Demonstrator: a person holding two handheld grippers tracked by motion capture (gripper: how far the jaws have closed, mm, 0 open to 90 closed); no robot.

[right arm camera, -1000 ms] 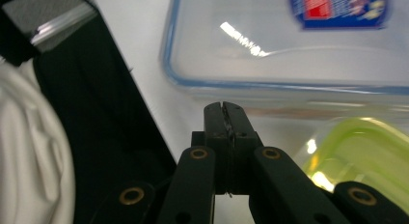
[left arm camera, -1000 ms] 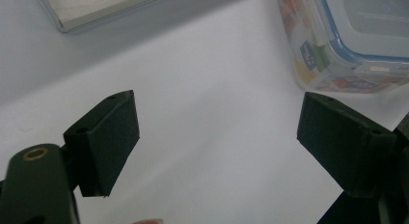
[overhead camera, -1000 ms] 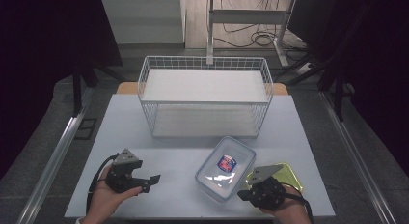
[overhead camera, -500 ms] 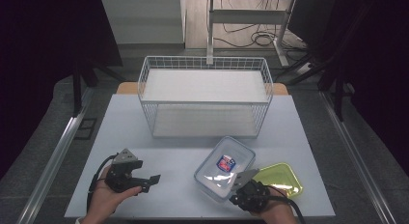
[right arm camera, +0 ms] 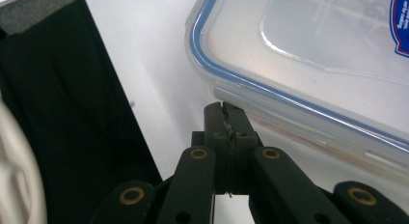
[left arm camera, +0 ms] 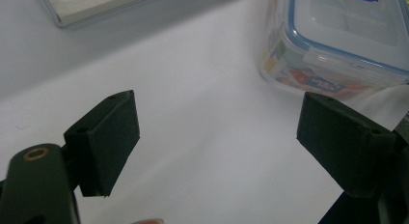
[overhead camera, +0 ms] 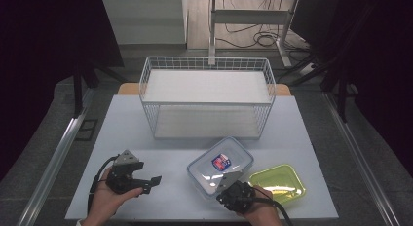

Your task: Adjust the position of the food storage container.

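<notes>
High view: right claw [overhead camera: 225, 191], closed, touches container [overhead camera: 220, 165].

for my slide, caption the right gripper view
Shut right gripper at the side latch of the clear lidded food box.

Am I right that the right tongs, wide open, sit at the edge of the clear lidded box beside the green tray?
Not quite: the right tongs are shut, with nothing between them, as the right gripper view shows. They do sit at the edge of the clear lidded box, beside the green tray.
</notes>
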